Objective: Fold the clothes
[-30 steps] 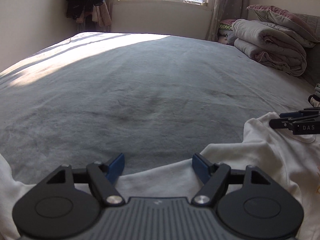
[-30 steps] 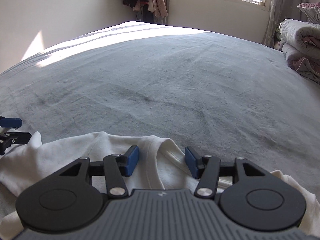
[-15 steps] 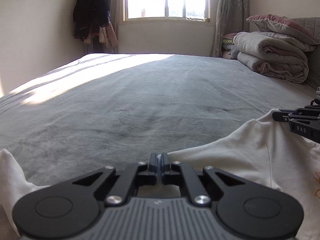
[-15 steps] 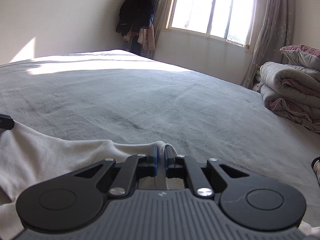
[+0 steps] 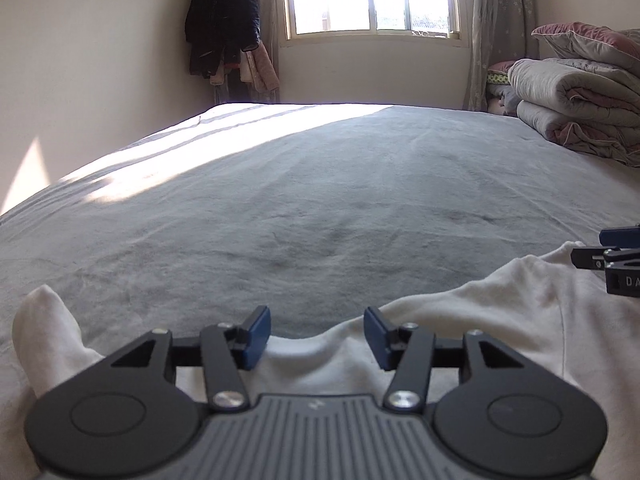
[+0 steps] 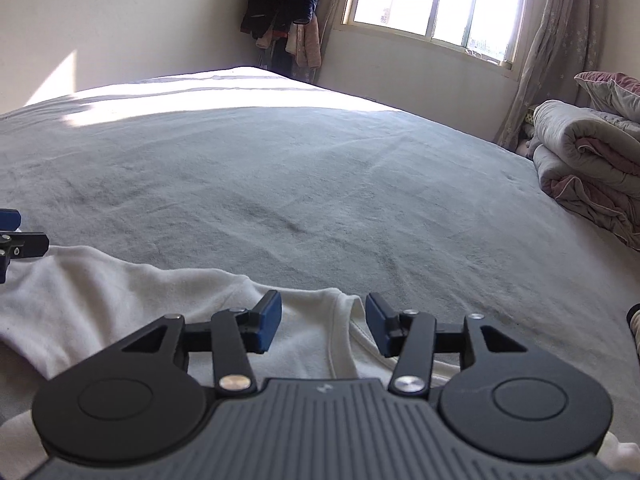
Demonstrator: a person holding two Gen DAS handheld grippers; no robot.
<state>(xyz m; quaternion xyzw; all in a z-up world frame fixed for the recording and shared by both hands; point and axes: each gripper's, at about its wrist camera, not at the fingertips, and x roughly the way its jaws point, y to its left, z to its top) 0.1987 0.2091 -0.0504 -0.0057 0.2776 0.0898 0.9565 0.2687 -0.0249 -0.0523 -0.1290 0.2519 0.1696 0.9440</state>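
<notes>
Left gripper [image 5: 316, 334]: ribbed grey housing up front, two black rounded lobes with shallow round recesses, black linkage arms on silver pivot screws, smaller silver screws at the outer joints, blue pads [image 5: 256, 336] on the fingertips. Right gripper [image 6: 323, 322] is the same build, with a small pale logo on the grey ribbed housing and triangular cutouts in the black outer links. Seen side-on from the left wrist camera, it shows white lettering "DA" on black, rest cut off.
</notes>
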